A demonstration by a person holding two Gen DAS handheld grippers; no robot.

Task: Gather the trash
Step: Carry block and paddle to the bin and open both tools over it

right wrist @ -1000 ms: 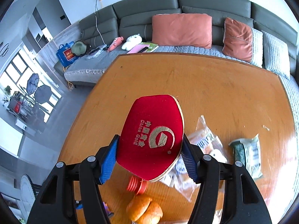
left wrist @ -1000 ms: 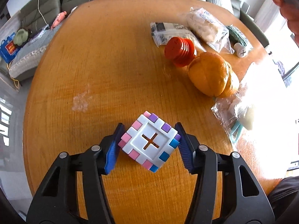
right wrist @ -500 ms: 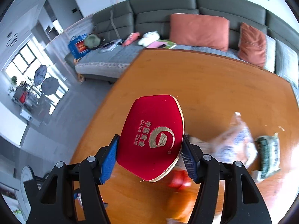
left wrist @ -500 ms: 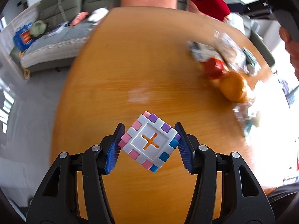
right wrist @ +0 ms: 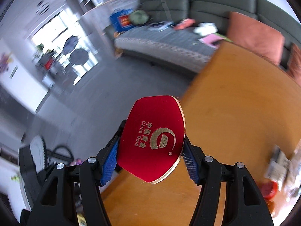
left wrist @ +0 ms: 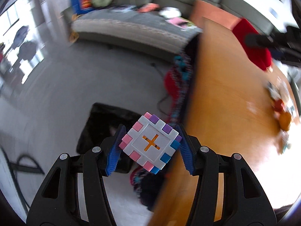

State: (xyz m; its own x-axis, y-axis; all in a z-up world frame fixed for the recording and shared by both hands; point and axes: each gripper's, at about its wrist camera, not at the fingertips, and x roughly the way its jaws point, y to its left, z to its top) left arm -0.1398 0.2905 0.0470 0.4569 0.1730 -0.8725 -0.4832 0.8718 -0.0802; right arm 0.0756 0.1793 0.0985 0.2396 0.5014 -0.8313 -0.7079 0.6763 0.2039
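Both tongs swung off the table: left clamps puzzle cube, right red case.

Right claw clamped on red velvet case, over wooden table edge; background blurred, possibly wrappers right.

A white puzzle cube with pink, purple and blue tiles sits tilted, held aloft; a red velvet case likewise.

Both wrist cameras look forward along their black fingers, from above the edge of the round orange wooden table. Both views share the long grey sofa behind.
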